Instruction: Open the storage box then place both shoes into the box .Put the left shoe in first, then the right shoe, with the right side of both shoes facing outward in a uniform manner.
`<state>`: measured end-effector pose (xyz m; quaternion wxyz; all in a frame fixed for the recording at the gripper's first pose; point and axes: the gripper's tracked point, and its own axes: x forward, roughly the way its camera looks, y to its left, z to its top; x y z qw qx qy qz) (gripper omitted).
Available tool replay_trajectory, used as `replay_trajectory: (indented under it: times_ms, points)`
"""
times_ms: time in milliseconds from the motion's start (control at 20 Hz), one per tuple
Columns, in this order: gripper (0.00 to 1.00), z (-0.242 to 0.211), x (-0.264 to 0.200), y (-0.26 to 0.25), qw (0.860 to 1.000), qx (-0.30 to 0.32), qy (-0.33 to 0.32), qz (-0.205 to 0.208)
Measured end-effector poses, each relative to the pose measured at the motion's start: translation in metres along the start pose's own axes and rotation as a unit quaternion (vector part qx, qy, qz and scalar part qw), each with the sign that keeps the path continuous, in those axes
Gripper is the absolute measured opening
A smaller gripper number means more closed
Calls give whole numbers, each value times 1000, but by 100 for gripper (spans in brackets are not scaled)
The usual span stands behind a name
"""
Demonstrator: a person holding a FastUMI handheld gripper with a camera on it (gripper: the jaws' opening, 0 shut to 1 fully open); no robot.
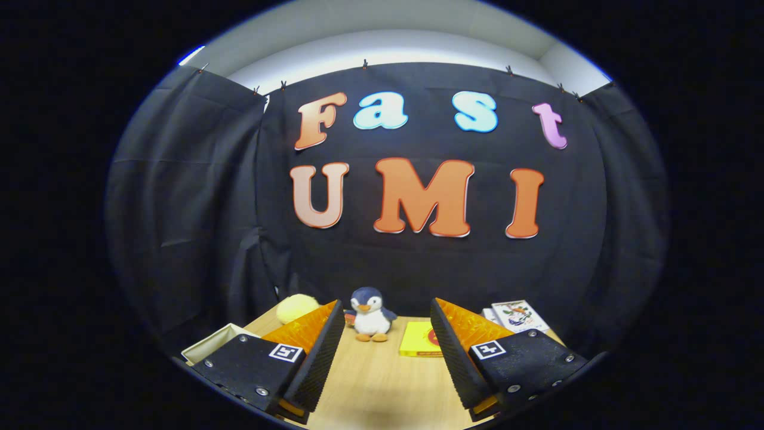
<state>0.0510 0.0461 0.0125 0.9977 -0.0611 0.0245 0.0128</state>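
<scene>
The gripper (387, 334) is held level over a wooden table (382, 382), its 2 fingers spread wide apart with nothing between them but bare tabletop. Each finger (319, 352) carries a square marker tag on its upper block and a ridged inner face.

Beyond the fingertips, near the far edge of the table and roughly centred in the gap, a small plush penguin (370, 313) stands upright, facing the gripper. Just beside it, toward the right finger, a flat yellow box (421, 340) lies on the table; the right finger hides part of its near corner. Farther back on the right, beyond that finger, a few printed cards or booklets (518, 315) lie flat; their detail is too small to make out.

Beyond the left finger a rounded pale yellow soft object (295, 307) rests near the table's far edge; what it is cannot be told. Outside the left finger, at the table's near left side, sits part of a light-coloured, open-topped storage box (209, 345), its rim and 1 inner wall visible; the finger block covers the rest, so its contents cannot be told.

Black cloth (179, 209) hangs behind and to both sides of the table, clipped along its top edge below a pale wall.
</scene>
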Motion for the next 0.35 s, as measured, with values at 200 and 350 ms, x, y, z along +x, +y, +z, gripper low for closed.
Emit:
replay_trajectory:
  times_ms: [200, 350]
  points:
    - [87, 27, -18, -46, 998, -11, -61, -18]
    - [87, 39, -32, -66, 996, -11, -89, -26]
